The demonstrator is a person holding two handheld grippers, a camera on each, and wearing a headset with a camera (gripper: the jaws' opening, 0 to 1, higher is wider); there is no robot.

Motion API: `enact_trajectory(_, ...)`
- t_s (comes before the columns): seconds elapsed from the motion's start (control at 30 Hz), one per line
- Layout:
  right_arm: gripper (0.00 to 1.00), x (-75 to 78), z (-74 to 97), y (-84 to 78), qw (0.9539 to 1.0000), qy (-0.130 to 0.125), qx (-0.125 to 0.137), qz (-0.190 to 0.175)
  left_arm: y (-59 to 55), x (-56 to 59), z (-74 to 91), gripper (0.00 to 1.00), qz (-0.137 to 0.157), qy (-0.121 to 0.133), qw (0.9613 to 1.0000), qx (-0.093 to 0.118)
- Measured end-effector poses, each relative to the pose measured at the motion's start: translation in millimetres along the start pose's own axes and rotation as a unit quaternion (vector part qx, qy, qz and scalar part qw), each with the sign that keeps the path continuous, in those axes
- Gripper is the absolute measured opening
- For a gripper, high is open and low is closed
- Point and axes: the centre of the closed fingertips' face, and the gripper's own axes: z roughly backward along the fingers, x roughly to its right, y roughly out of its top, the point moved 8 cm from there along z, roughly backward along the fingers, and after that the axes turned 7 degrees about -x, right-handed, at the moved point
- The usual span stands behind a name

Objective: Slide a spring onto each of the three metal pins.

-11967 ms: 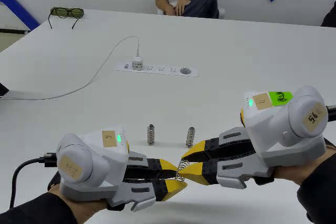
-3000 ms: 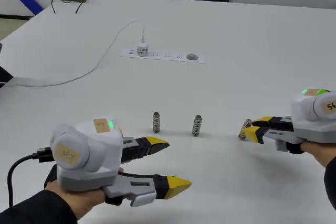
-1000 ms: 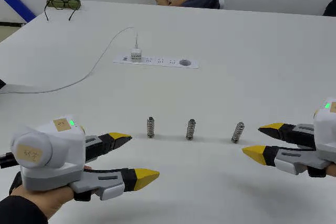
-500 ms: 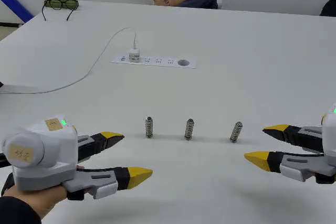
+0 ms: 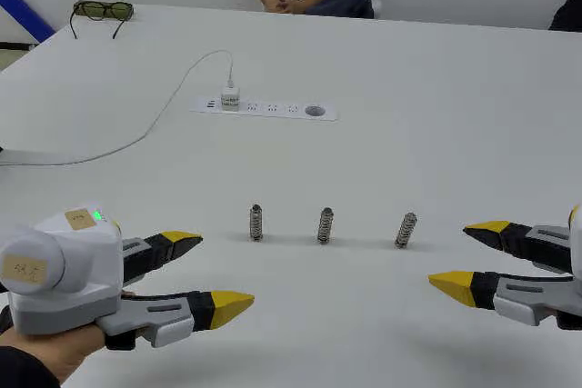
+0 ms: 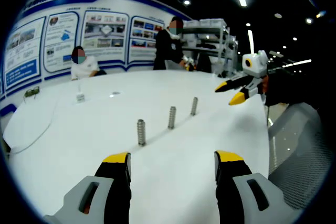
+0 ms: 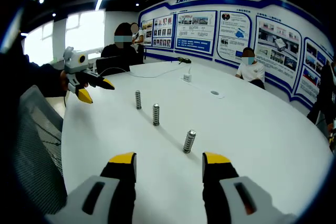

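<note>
Currently left gripper (image 5: 221,268) sits low over the desk (image 5: 455,106) at near left, jaws spread wide, empty. Right gripper (image 5: 452,253) at near right, also wide, holding nothing. Between them, slightly farther out, three springs stand in a row: left spring (image 5: 255,222) and middle spring (image 5: 325,224) upright, right spring (image 5: 406,229) leaning a little. Beyond: power strip (image 5: 264,108) with white cable (image 5: 162,114), glasses (image 5: 102,11) at far corner.

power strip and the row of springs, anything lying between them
Nothing. In the head view the table between the power strip and the three springs is bare white surface.
</note>
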Motion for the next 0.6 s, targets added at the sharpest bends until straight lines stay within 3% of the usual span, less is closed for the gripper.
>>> enact_trajectory(0.6,0.54,-2.1,4.0,-1.4,1.0,0.0,0.005,-0.002,-4.8,-4.5,5.4,0.67,0.008,0.009,0.9999,-0.002)
